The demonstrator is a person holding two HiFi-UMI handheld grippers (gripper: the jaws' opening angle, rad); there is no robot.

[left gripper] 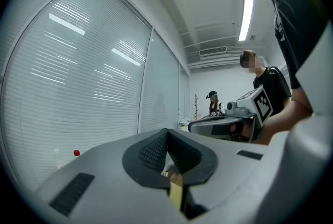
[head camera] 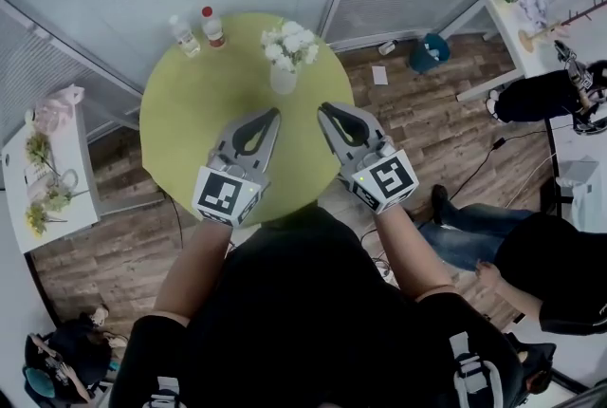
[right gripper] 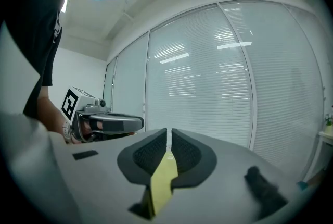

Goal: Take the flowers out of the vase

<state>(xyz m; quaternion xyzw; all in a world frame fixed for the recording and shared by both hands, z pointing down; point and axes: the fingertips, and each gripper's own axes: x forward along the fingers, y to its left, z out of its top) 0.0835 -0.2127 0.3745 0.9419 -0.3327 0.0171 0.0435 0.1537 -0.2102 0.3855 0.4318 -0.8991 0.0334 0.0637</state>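
Note:
White flowers [head camera: 290, 44] stand in a pale vase [head camera: 284, 80] at the far side of the round yellow-green table [head camera: 190, 131]. Both grippers hover over the near half of the table and point toward the vase, still short of it. My left gripper [head camera: 273, 114] is shut, tips together, with nothing held [left gripper: 166, 132]. My right gripper [head camera: 325, 108] is also shut and empty, only a thin slit between its pads [right gripper: 169, 131]. Each gripper view shows the other gripper alongside: the right gripper [left gripper: 229, 123] and the left gripper [right gripper: 106, 123].
Two bottles, a clear one [head camera: 184, 35] and a red-capped one [head camera: 212, 26], stand at the table's far left rim. Window blinds close off the far side. A white side table [head camera: 47, 193] with flowers is at left. People [head camera: 531, 254] sit at the right near another white table [head camera: 512, 22].

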